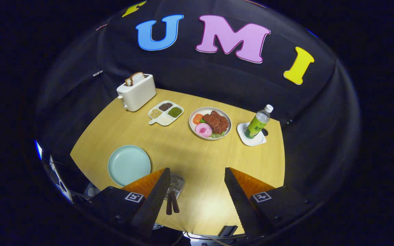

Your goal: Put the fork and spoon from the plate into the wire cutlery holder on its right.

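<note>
A pale green plate [128,164] lies on the wooden table [197,150], just ahead of my left finger, with nothing on it. Right of the plate stands the wire cutlery holder [178,181], partly hidden by that finger. Two dark handles [171,204] stick out of it toward me, side by side; their heads sit inside the mesh and I cannot tell fork from spoon. My gripper [197,169] is open and raised above the table's near edge, with bare tabletop between its fingers and the holder just inside the left one.
Across the far side of the table stand a white toaster [137,93] with bread, a divided dish [166,113] of beans, a plate of food [210,123], and a bottle [258,122] on a white coaster [251,139].
</note>
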The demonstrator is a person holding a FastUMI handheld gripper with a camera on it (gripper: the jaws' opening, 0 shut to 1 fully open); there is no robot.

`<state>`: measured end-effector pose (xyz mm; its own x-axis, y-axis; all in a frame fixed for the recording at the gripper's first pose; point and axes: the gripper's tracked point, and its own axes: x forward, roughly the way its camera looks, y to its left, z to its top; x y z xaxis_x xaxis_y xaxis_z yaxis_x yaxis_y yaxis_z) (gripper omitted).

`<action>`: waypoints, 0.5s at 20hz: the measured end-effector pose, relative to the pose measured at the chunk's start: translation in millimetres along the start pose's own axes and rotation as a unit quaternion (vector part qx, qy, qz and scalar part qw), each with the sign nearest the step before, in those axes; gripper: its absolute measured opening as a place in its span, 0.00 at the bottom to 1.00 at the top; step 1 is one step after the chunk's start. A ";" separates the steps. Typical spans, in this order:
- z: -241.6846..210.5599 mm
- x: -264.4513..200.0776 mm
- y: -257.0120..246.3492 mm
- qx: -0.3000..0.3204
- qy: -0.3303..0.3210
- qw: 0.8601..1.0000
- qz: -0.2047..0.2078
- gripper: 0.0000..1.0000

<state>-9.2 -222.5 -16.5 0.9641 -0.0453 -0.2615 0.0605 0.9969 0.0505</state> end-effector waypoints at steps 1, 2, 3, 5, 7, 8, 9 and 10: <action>6.6 -4.6 0.1 -0.001 -0.027 1.000 -0.001 0.99; 15.6 -12.3 2.6 0.000 -0.060 0.998 0.001 0.99; 23.9 -19.8 2.0 0.002 -0.091 0.996 0.000 0.99; 39.1 -34.0 1.1 0.003 -0.147 0.989 0.002 0.99; 51.4 -45.0 2.4 -0.002 -0.191 0.981 0.010 0.99; 57.4 -48.8 2.2 -0.008 -0.210 0.978 0.011 0.99; 60.8 -50.7 -0.4 -0.014 -0.225 0.974 0.008 0.98; 63.2 -52.2 0.2 -0.018 -0.233 0.972 0.010 0.98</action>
<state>-43.2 -224.0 58.0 0.9780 -0.0422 0.2041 0.0398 0.9991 0.0161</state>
